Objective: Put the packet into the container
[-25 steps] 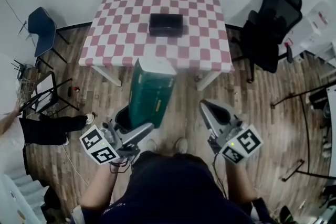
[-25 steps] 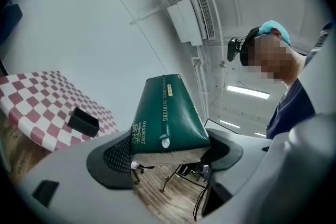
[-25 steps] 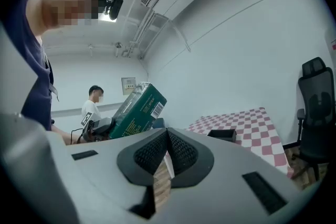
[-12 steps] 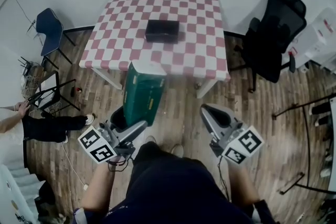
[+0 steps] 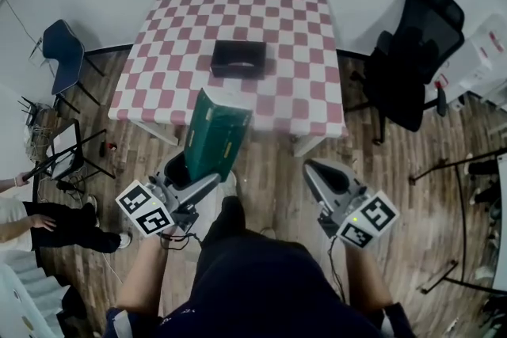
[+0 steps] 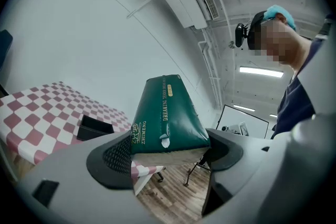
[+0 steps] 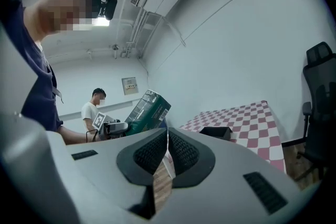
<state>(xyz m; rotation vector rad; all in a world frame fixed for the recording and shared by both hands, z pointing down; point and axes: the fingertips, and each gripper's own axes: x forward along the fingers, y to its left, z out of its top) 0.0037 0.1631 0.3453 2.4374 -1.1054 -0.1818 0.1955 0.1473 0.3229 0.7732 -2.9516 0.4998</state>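
A dark green packet (image 5: 212, 136) is clamped in my left gripper (image 5: 190, 182), held up over the floor just short of the table's near edge. In the left gripper view the packet (image 6: 167, 119) sticks up from between the two jaws. A black open container (image 5: 238, 58) sits on the red-and-white checked table (image 5: 293, 28), a little left of its middle, beyond the packet. It also shows as the container (image 6: 94, 128) and the container (image 7: 216, 132) in the gripper views. My right gripper (image 5: 321, 174) hangs over the floor to the right, jaws nearly touching, nothing in them.
A black office chair (image 5: 412, 51) stands right of the table. A blue chair (image 5: 62, 51) and a black folding frame (image 5: 67, 158) are at the left. A seated person's legs (image 5: 63, 222) show at the far left. White shelving (image 5: 483, 59) is at the right edge.
I have stepped closer to the table. The left gripper with the packet has lifted and tilted toward the table's near edge. The right gripper has hardly moved.
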